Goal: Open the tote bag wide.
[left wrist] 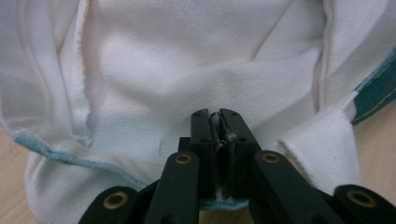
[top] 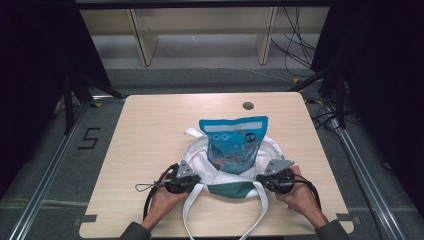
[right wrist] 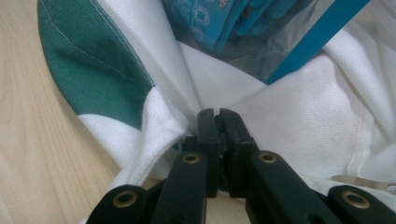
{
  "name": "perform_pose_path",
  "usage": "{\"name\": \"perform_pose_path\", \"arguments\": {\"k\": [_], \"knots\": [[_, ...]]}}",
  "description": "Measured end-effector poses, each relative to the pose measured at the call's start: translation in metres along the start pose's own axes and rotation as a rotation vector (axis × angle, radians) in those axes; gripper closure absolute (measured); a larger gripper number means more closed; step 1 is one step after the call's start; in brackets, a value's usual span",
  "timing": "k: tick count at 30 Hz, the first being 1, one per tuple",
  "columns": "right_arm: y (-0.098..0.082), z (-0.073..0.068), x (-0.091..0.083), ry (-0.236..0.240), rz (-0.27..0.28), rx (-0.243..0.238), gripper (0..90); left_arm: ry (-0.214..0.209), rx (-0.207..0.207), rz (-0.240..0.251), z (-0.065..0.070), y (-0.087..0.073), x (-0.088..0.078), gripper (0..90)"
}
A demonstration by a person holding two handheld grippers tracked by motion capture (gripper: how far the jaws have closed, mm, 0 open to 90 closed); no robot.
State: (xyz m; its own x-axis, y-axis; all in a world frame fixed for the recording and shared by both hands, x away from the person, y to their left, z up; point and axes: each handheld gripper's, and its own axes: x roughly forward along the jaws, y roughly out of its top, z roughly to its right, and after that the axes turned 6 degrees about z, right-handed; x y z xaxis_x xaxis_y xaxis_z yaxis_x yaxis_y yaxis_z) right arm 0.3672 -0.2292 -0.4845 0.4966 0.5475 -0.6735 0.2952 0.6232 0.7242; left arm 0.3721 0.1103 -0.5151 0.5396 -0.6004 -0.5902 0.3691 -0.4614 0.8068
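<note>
High view: blue pouch in white bag | left gripper, right gripper jaws clamp bag rim

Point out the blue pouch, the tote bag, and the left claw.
Pouch [top: 234,142], high view, front panel.
Bag [top: 201,160], high view, white cloth left of the pouch.
Left claw [left wrist: 215,115], left gripper view, closed tips pinching the bag.

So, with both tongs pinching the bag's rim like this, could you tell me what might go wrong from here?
1. The blue pouch stands tall in the white tote bag, most of it above the rim; lifting or tugging unevenly could tip it out.
2. The left tongs and right tongs each pinch only a thin fold of cloth, which might slip free.
3. The loose handles trail toward the table edge and could snag.
</note>
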Motion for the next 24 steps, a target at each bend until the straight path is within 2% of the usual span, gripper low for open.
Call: {"name": "perform_pose_path", "arguments": {"k": [1, 3, 4, 6, 7, 9, 11, 12, 13, 14, 15, 16, 17, 18, 19, 20, 22, 24], "knots": [[0.000, 0.001, 0.000, 0.007, -0.002, 0.000, 87.7, 0.006, -0.018, -0.001, 0.001, 0.000, 0.000, 83.5], [0.000, 0.003, 0.002, 0.008, 0.010, 0.017, 87.4, 0.009, 0.018, -0.009, -0.002, 0.001, 0.000, 82.9], [0.000, 0.004, 0.003, 0.015, 0.004, 0.021, 86.8, 0.007, -0.010, -0.003, -0.001, 0.001, 0.002, 82.9], [0.001, 0.006, 0.005, 0.015, 0.008, 0.027, 86.7, 0.015, 0.016, -0.004, -0.005, 0.003, 0.003, 82.7], [0.001, 0.007, 0.007, 0.010, 0.015, 0.032, 86.7, 0.021, -0.009, -0.001, -0.004, 0.002, 0.004, 82.6], [0.002, 0.008, 0.009, 0.012, 0.016, 0.036, 86.7, 0.026, 0.022, -0.002, -0.007, 0.003, 0.004, 82.6], [0.003, 0.011, 0.011, 0.003, 0.020, 0.028, 86.6, 0.031, -0.006, 0.003, -0.007, 0.003, 0.006, 82.6], [0.003, 0.012, 0.012, 0.002, 0.019, 0.032, 86.6, 0.033, 0.010, 0.008, -0.009, 0.004, 0.007, 82.6], [0.004, 0.013, 0.013, 0.002, 0.021, 0.043, 86.6, 0.041, -0.009, 0.004, -0.009, 0.004, 0.007, 82.6], [0.005, 0.015, 0.014, -0.004, 0.021, 0.039, 86.5, 0.038, 0.013, -0.001, -0.011, 0.005, 0.007, 82.6], [0.005, 0.016, 0.015, -0.009, 0.025, 0.037, 86.5, 0.040, -0.013, 0.019, -0.010, 0.004, 0.009, 82.6], [0.006, 0.017, 0.016, -0.010, 0.028, 0.037, 86.5, 0.039, -0.017, 0.011, -0.011, 0.004, 0.009, 82.6], [0.006, 0.018, 0.016, -0.010, 0.022, 0.039, 86.5, 0.042, 0.000, 0.012, -0.013, 0.005, 0.009, 82.6], [0.006, 0.019, 0.018, -0.014, 0.028, 0.040, 86.5, 0.039, -0.026, 0.015, -0.012, 0.004, 0.010, 82.5], [0.007, 0.020, 0.018, -0.008, 0.022, 0.050, 86.5, 0.045, -0.009, 0.015, -0.013, 0.005, 0.010, 82.6], [0.008, 0.021, 0.020, -0.026, 0.019, 0.035, 86.6, 0.046, 0.011, 0.010, -0.015, 0.006, 0.010, 82.5], [0.009, 0.023, 0.021, -0.021, 0.018, 0.032, 86.6, 0.058, -0.029, 0.024, -0.015, 0.006, 0.013, 82.3], [0.011, 0.025, 0.024, -0.031, 0.024, 0.043, 86.6, 0.062, -0.028, 0.030, -0.018, 0.007, 0.015, 82.0]]}}
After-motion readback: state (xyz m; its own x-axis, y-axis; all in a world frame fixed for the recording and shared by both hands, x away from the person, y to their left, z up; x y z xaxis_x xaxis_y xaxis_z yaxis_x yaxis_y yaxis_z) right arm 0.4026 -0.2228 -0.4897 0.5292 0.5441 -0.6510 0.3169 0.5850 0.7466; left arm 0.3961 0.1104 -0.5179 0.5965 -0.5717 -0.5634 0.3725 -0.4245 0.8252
